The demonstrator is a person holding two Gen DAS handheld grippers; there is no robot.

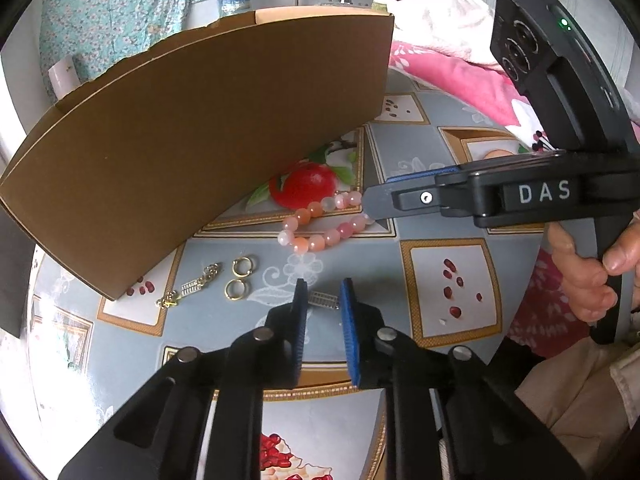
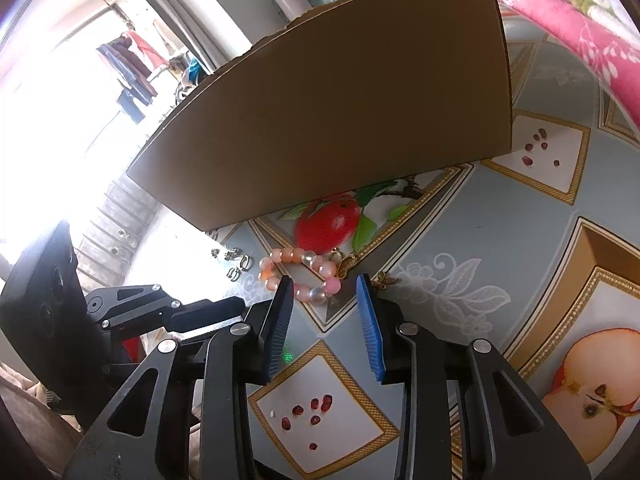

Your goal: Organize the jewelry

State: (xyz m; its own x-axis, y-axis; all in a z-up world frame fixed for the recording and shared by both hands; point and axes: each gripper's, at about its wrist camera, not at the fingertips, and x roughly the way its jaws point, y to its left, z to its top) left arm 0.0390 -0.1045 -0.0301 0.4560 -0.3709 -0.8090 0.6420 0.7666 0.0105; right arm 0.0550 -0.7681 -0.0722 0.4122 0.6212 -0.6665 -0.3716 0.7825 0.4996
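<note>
A tall cardboard box stands on the patterned tablecloth, walling off the far side; two gold hoop earrings and a gold chain lie near its base; the left gripper pinches a small silver charm; the right gripper, spread, straddles the pink bead bracelet without pressing it.
</note>
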